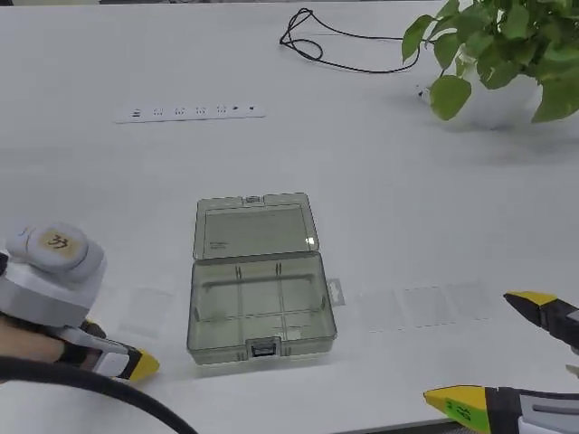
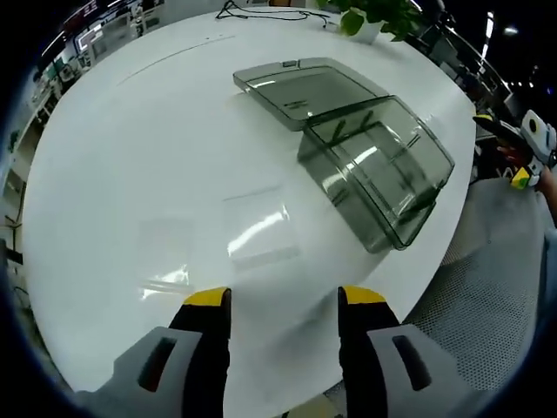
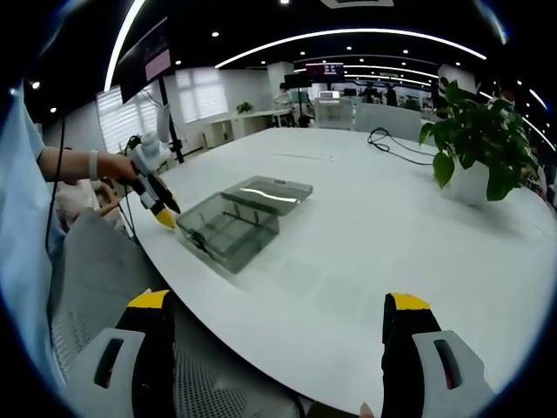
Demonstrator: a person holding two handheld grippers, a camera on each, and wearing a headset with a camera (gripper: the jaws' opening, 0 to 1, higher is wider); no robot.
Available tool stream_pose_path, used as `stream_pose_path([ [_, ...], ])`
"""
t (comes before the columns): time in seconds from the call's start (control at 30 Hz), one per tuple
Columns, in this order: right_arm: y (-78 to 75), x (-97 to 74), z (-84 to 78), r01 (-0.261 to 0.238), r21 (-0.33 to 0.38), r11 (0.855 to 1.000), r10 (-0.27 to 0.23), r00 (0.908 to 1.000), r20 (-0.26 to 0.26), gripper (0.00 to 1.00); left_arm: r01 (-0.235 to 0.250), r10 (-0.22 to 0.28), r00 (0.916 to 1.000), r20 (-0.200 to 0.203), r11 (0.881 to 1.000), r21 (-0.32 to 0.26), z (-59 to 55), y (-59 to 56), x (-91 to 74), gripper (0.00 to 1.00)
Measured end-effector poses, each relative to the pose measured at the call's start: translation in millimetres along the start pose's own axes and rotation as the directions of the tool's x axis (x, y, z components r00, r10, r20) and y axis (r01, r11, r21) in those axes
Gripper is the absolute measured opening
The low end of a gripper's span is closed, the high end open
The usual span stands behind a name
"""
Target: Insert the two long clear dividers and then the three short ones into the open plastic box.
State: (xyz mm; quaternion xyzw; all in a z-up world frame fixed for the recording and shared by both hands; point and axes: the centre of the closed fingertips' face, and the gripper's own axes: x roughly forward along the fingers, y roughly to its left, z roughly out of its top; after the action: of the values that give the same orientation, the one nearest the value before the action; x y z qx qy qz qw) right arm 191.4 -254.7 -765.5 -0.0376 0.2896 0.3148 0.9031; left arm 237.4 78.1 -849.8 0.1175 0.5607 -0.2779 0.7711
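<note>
beside the plastic box [image 1: 217,344], the left hand-held gripper [image 2: 285,298] and right hand-held gripper [image 3: 278,301] gape wide, both empty.

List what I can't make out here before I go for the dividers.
1. Dividers right of the box, head view: clear on white, too faint to count.
2. Box inside, head view: tint and glare; slots or seated dividers, cannot tell.
3. Right tool, head view: body cut off by the bottom-right edge.

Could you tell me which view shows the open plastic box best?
The head view: the box sits central, seen whole from above. The left gripper view shows it obliquely; the right gripper view, small and distant.
</note>
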Motion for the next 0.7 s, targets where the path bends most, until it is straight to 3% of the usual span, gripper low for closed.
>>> stream_pose_path([
  [0.23,-0.7,2.1,-1.2,-0.011,-0.005,1.000,0.011,0.9999,-0.008,1.00,-0.047,0.048,0.9973,-0.056,0.999,0.014,0.9,2.4,2.0,0.43],
  [0.33,-1.7,2.5,-1.5,-0.010,-0.006,1.000,0.010,0.9999,-0.011,1.00,-0.088,0.091,0.9924,-0.083,0.995,0.047,0.0,7.3,2.9,0.37],
  [0.7,-3.0,3.8,-2.1,-0.015,-0.009,1.000,0.015,0.9998,-0.015,1.00,-0.117,0.122,0.9879,-0.096,0.992,0.052,0.6,10.9,4.7,0.33],
])
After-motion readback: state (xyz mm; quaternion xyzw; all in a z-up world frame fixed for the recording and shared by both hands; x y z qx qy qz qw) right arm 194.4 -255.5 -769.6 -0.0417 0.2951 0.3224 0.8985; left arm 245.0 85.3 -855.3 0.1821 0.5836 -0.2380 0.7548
